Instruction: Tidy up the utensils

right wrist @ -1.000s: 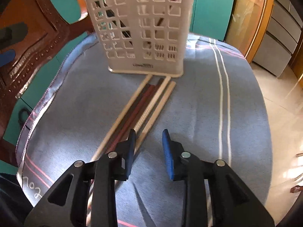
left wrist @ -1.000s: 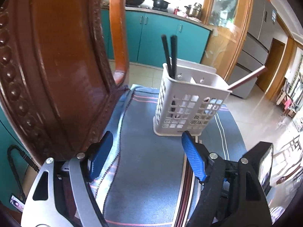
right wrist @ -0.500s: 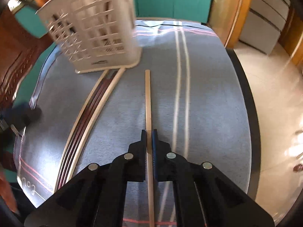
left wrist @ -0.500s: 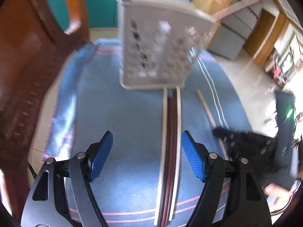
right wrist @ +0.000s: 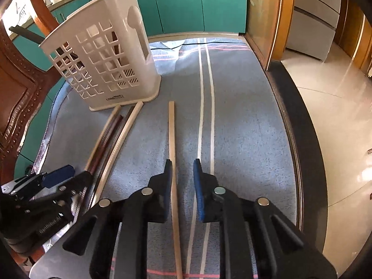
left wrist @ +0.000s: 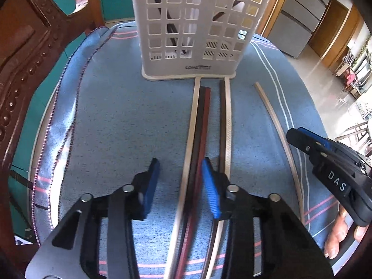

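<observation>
So going left to right from the white utensil caddy (left wrist: 193, 28): the left gripper (left wrist: 179, 181) hangs open over the chopstick bundle (left wrist: 204, 125) butted against its base, while the right gripper (right wrist: 183, 179), also open, straddles the lone wooden chopstick (right wrist: 172, 139) pointing lengthwise at the caddy.

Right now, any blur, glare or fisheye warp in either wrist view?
Left wrist view: mostly sharp, the row of dark and pale chopsticks smears near the bottom edge, and the white slotted plastic utensil basket splays from fisheye warp. Right wrist view: sun glare on the glossy floor tiles; the lone pale wooden chopstick bows.
</observation>
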`<state>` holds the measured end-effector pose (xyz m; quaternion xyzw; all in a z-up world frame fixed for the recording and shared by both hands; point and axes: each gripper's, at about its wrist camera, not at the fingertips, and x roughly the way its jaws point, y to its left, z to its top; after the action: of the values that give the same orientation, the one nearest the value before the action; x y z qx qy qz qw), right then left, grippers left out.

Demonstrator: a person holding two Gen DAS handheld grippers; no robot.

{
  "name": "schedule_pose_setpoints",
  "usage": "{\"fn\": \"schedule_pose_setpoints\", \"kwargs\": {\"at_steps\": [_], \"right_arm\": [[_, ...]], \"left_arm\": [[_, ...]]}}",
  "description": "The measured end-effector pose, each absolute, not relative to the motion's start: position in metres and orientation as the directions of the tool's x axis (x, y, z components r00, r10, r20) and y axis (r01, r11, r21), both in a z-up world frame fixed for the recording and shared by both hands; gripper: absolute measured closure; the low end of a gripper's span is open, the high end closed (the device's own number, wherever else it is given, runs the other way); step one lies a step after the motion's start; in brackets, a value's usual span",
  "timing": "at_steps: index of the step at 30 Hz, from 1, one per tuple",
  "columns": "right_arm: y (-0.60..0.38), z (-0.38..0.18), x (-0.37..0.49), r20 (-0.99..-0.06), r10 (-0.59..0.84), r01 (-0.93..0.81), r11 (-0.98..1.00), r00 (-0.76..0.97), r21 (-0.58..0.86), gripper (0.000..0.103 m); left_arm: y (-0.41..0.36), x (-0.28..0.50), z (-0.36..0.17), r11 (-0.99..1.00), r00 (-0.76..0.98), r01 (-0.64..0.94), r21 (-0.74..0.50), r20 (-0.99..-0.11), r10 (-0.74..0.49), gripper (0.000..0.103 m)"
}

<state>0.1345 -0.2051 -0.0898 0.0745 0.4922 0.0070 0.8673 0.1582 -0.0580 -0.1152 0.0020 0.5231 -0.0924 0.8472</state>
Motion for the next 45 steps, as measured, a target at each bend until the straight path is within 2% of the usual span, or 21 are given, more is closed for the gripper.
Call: {"fn": "schedule_pose_setpoints", "kwargs": {"at_steps": [6, 11, 16, 21, 23, 28, 30, 34, 42, 45], "right_arm": [[-0.199, -0.098, 0.141, -0.861, 0.077, 0.063, 0.99, 0.502, 0.125, 0.079], [-0.194, -0.1, 0.144, -0.863, 0.076, 0.06, 0.991, 0.499, 0.121, 0.078], [-0.193, -0.101, 0.144, -0.865, 0.077, 0.065, 0.99, 0.495, 0.125, 0.07], [-0.189, -0.103, 0.144, -0.866, 0.074, 0.059, 0.991, 0.494, 0.119, 0.066], [-0.188, -0.103, 0.144, -0.866, 0.075, 0.055, 0.992, 0.494, 0.117, 0.065], [-0.189, -0.102, 0.144, -0.866, 0.076, 0.053, 0.992, 0.495, 0.118, 0.065], [-0.189, -0.102, 0.144, -0.866, 0.075, 0.053, 0.992, 0.495, 0.117, 0.065], [-0.189, -0.103, 0.143, -0.866, 0.076, 0.055, 0.991, 0.495, 0.119, 0.065], [-0.192, -0.101, 0.142, -0.861, 0.085, 0.061, 0.989, 0.501, 0.133, 0.065], [-0.194, -0.1, 0.141, -0.861, 0.087, 0.064, 0.988, 0.502, 0.137, 0.065]], "left_arm": [[-0.046, 0.158, -0.111, 0.99, 0.433, 0.126, -0.066, -0.894, -0.115, 0.073], [-0.022, 0.158, -0.108, 0.995, 0.424, 0.078, -0.056, -0.902, -0.085, 0.074], [-0.016, 0.158, -0.106, 0.998, 0.429, 0.05, -0.031, -0.902, -0.049, 0.074], [-0.023, 0.159, -0.113, 0.995, 0.403, 0.082, -0.051, -0.911, -0.08, 0.074], [-0.024, 0.16, -0.112, 0.995, 0.405, 0.084, -0.053, -0.911, -0.082, 0.08], [-0.024, 0.155, -0.109, 0.991, 0.394, 0.091, -0.095, -0.911, -0.123, 0.084], [-0.023, 0.151, -0.106, 0.989, 0.4, 0.1, -0.105, -0.906, -0.136, 0.096], [-0.022, 0.137, -0.088, 0.978, 0.414, 0.114, -0.176, -0.886, -0.208, 0.097], [0.0, 0.148, -0.092, 0.982, 0.411, 0.054, -0.184, -0.892, -0.189, 0.096], [0.011, 0.154, -0.093, 0.981, 0.406, 0.037, -0.191, -0.894, -0.189, 0.091]]}}
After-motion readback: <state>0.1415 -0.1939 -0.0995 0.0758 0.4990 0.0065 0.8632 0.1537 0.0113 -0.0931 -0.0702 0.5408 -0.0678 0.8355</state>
